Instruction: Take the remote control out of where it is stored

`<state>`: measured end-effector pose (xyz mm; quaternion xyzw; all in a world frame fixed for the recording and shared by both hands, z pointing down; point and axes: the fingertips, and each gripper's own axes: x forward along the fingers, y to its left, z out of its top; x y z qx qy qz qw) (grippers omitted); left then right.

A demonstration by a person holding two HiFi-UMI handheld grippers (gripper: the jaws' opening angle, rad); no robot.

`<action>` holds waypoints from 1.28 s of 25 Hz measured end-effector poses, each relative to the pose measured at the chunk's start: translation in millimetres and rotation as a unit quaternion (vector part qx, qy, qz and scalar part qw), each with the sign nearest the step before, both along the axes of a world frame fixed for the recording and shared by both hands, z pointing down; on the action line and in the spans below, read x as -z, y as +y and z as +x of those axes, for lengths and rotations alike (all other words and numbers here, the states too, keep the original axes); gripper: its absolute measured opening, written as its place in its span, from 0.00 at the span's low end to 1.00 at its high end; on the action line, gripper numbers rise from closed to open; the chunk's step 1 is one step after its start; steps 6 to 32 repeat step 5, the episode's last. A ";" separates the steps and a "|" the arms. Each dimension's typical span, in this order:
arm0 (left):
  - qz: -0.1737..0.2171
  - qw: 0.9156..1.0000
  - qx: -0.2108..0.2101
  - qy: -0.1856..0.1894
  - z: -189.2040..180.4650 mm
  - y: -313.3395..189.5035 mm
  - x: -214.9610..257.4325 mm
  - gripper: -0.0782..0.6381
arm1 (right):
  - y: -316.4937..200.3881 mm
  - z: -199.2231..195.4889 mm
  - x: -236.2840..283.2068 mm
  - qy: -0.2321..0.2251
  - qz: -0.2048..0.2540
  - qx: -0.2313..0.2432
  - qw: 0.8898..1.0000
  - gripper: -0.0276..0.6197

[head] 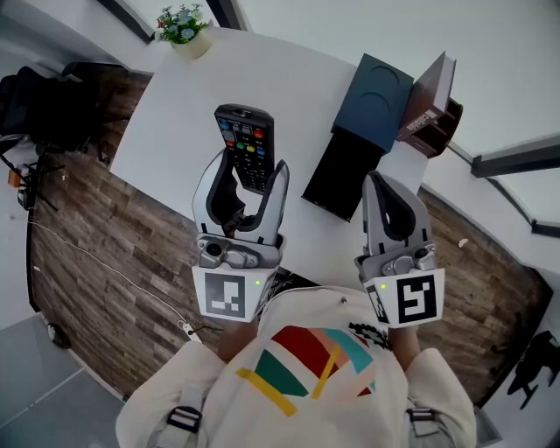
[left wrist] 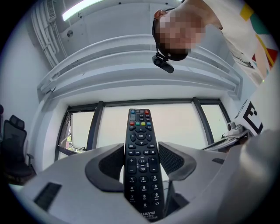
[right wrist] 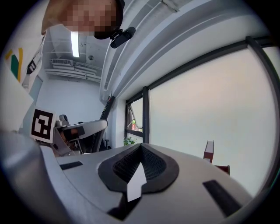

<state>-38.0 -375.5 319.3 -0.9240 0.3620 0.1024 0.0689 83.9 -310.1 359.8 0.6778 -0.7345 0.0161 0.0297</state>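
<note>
The black remote control (head: 245,140) with coloured buttons stands upright between the jaws of my left gripper (head: 251,173), which is shut on its lower half, held above the white table (head: 166,131). In the left gripper view the remote (left wrist: 141,144) rises buttons-forward between the two pads, at the left gripper (left wrist: 141,153). My right gripper (head: 378,185) is shut with nothing in it, close to the black tray (head: 339,175) that sticks out of a dark blue box (head: 378,101). The right gripper view shows the right gripper (right wrist: 141,151) with its pads pressed together.
A brown book-like case (head: 430,103) stands beside the blue box at the table's far right. A small potted plant (head: 182,26) sits at the table's far edge. A black chair (head: 44,105) stands on the wooden floor to the left.
</note>
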 end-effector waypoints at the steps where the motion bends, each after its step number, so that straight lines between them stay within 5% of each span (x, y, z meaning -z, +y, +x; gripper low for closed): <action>1: -0.001 1.000 0.001 0.001 -0.9 -0.1 0.6 0.46 | 0.4 -2.1 -0.4 0.002 -0.001 0.003 1.000 0.04; 32: 0.004 1.000 -0.001 0.003 -3.9 -0.2 3.0 0.46 | -0.8 -9.0 1.0 0.010 0.001 0.014 1.000 0.04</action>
